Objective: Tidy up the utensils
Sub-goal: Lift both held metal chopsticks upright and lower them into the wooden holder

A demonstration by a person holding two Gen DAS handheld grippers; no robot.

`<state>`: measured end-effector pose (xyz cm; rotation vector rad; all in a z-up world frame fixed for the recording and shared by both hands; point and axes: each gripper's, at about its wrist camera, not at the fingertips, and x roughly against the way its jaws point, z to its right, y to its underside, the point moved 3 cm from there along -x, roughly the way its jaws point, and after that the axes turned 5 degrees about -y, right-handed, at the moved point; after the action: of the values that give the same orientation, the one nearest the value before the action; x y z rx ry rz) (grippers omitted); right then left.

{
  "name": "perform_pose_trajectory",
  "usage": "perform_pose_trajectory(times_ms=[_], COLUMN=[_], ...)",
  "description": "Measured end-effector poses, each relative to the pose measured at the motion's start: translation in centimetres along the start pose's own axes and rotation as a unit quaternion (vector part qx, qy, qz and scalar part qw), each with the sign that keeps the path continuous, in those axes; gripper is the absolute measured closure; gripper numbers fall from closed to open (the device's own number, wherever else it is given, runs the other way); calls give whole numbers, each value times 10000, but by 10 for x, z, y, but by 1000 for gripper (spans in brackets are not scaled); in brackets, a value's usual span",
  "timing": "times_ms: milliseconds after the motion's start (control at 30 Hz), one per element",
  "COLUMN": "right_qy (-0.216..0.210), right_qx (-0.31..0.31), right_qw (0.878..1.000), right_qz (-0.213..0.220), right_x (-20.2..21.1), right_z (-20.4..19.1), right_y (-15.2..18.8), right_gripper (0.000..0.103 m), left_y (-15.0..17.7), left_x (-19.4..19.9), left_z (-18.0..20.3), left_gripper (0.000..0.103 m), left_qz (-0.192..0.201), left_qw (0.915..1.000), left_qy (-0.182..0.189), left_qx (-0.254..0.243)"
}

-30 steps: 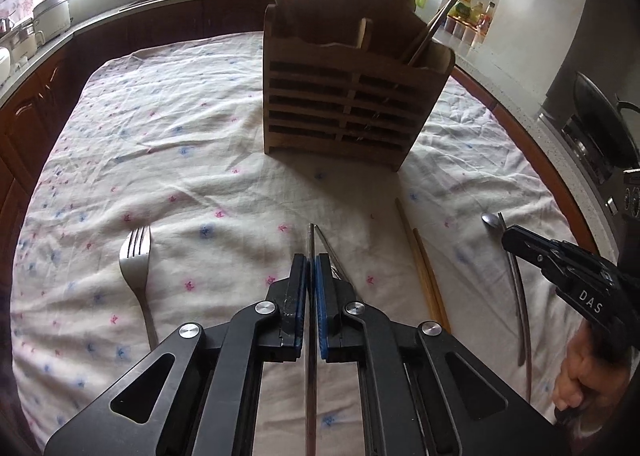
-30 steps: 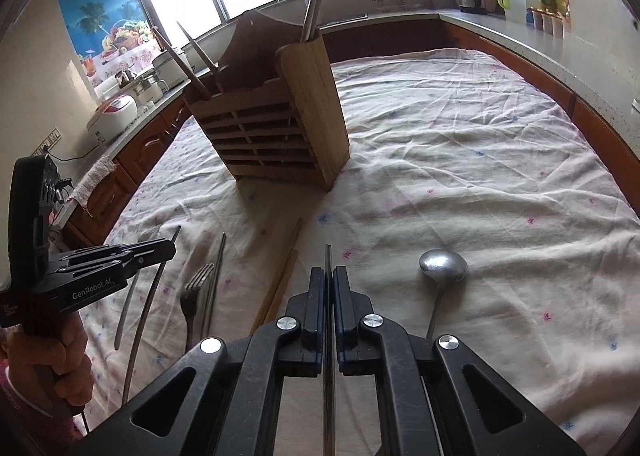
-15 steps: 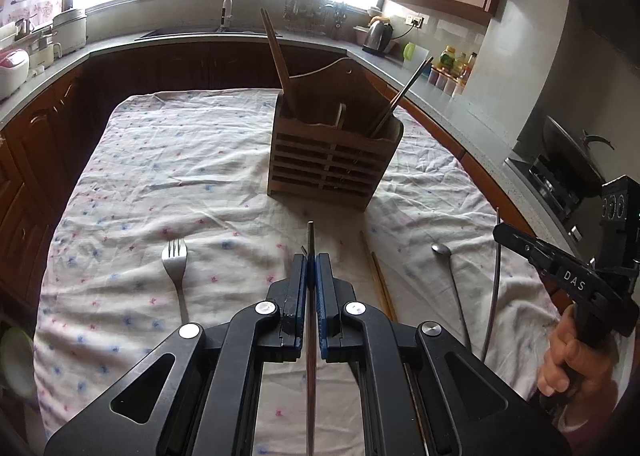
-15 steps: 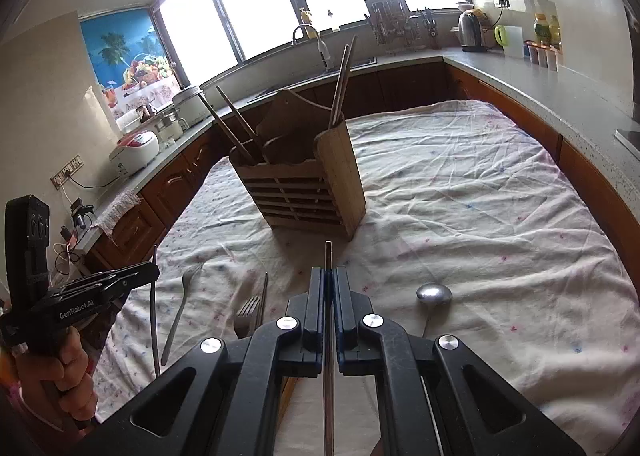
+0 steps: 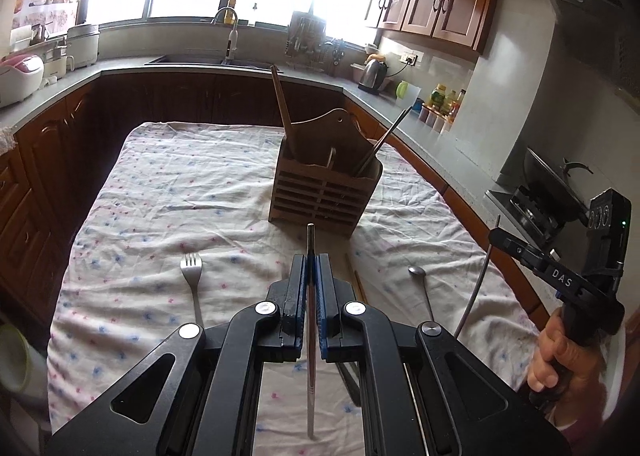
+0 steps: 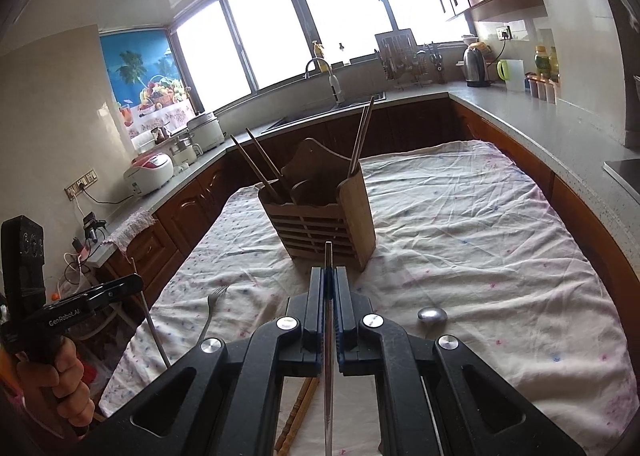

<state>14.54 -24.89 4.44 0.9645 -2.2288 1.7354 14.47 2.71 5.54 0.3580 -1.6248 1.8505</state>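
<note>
My left gripper (image 5: 311, 258) is shut on a thin metal chopstick (image 5: 310, 336) that runs along its fingers. My right gripper (image 6: 328, 270) is shut on a second metal chopstick (image 6: 328, 356) in the same way. Both are held above the cloth, short of the slatted wooden utensil holder (image 5: 326, 191) (image 6: 324, 215), which has wooden and metal sticks standing in its outer compartments. On the cloth lie a fork (image 5: 192, 272) (image 6: 214, 304), a spoon (image 5: 418, 272) (image 6: 432, 314) and a pair of wooden chopsticks (image 6: 298, 412). Each view shows the other gripper (image 5: 496, 234) (image 6: 136, 282) at its edge, a hand on its handle.
The floral cloth (image 5: 180, 183) covers a table ringed by dark wooden cabinets and a grey counter (image 6: 540, 111). Rice cookers, a sink tap, a kettle and bottles stand on the counter. A stove with a wok (image 5: 548, 183) is at the right.
Both grippers have risen from just over the cloth with their metal chopsticks still clamped. The holder now looks smaller and farther, and more of the kitchen shows.
</note>
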Motion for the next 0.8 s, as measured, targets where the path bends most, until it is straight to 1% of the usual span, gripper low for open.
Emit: perform_pose_trajectory(times_ms=[400,800], right_qy=[8,2], right_qx=[32,54], right_qw=[9998,9994], right_qz=[201,353], right_x=[13,10], right_z=[-3,-3], right_y=[-9,-24], right_gripper=[99,99], left_y=[-6,-19], left_x=[12,12], left_z=[2,-4], left_gripper=[99,99], left_qz=[209,361], left_qw=[9998,9993], left_qy=[18,24], left_qx=[17,129])
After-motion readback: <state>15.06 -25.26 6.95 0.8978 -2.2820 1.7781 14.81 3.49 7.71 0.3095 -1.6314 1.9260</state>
